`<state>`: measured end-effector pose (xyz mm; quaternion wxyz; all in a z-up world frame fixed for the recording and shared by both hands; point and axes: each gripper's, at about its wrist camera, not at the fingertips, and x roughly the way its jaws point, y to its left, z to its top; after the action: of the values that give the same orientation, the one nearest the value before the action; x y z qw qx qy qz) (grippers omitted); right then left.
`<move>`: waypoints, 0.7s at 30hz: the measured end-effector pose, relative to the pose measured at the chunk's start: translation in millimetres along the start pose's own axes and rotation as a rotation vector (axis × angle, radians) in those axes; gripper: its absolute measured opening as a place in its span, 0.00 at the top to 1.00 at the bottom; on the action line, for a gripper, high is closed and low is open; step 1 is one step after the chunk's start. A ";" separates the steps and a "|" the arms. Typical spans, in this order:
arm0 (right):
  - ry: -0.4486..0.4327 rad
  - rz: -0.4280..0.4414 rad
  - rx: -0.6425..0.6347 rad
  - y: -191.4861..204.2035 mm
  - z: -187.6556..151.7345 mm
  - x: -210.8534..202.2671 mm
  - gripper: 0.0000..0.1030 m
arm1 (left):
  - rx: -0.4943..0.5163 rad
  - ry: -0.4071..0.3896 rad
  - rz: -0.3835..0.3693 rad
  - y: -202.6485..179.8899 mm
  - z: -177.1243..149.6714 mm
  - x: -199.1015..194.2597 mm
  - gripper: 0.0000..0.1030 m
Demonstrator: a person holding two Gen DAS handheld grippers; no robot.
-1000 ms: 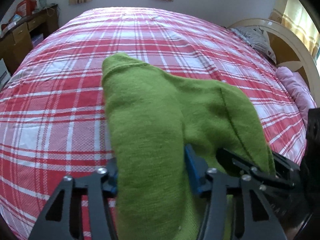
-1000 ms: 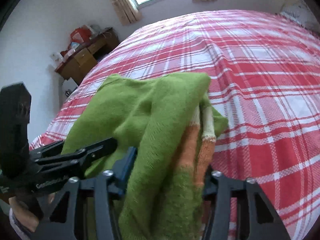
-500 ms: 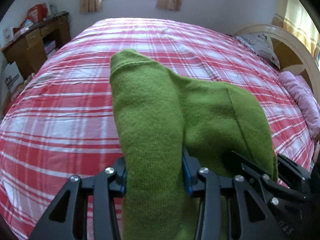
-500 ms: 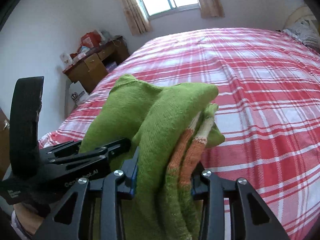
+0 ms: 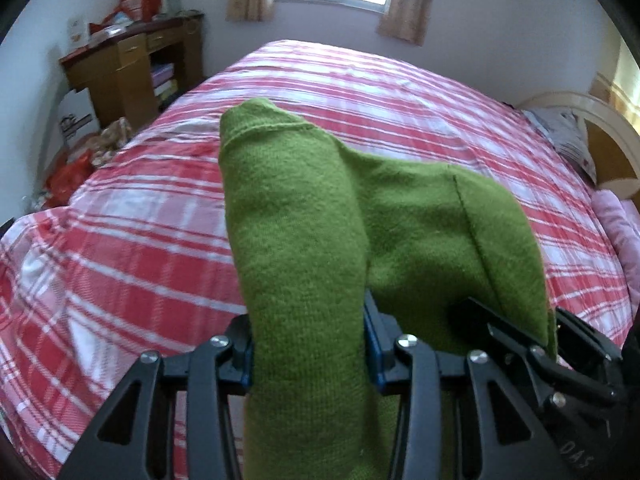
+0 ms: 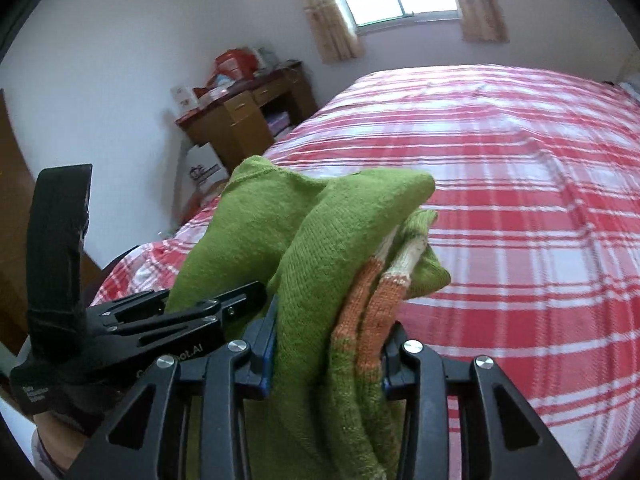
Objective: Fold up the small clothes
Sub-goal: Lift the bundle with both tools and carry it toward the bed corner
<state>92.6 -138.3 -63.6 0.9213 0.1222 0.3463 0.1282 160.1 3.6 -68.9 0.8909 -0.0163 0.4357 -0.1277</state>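
The green knitted garment [image 5: 304,248] is bunched and lifted above the bed [image 5: 400,92], with the left gripper [image 5: 308,356] clamped on one thick fold and the right gripper [image 6: 328,354] clamped on another with orange-and-white cuffs. The risk is a layer slipping out of either bulky pinch, since each holds several thicknesses. Ahead of both sets of fingers the plaid spread lies bare; a wooden desk [image 6: 244,120] stands far left, well apart.
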 end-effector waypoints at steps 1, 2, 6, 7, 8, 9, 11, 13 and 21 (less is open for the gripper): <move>0.001 0.009 -0.012 6.8 1.6 2.7 0.62 | -0.012 -0.007 0.011 8.7 0.7 -3.2 0.58; 0.002 0.016 -0.020 12.3 2.8 4.7 0.62 | -0.020 -0.011 0.017 13.7 1.4 -4.6 0.58; 0.009 0.060 -0.067 41.4 11.1 17.4 0.62 | -0.056 -0.030 0.054 38.1 2.6 -12.7 0.58; 0.010 0.067 -0.075 46.2 12.5 19.8 0.62 | -0.067 -0.037 0.065 46.6 2.2 -15.3 0.58; 0.011 0.080 -0.085 53.1 14.4 23.4 0.62 | -0.077 -0.041 0.072 53.0 2.0 -17.0 0.58; 0.013 0.095 -0.096 61.4 17.0 27.7 0.62 | -0.087 -0.046 0.080 61.3 1.9 -19.7 0.58; 0.014 0.120 -0.115 74.1 21.9 35.3 0.62 | -0.108 -0.055 0.100 75.8 3.3 -22.4 0.58; 0.012 0.144 -0.133 88.8 25.6 42.9 0.62 | -0.125 -0.069 0.125 90.6 5.9 -25.6 0.58; -0.046 0.233 -0.257 137.8 45.3 89.1 0.63 | -0.156 -0.122 0.230 137.0 25.0 -19.9 0.58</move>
<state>166.9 13.3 -41.3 0.9159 0.0457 0.2895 0.2742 197.2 138.8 -57.3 0.9204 -0.0431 0.3884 0.0105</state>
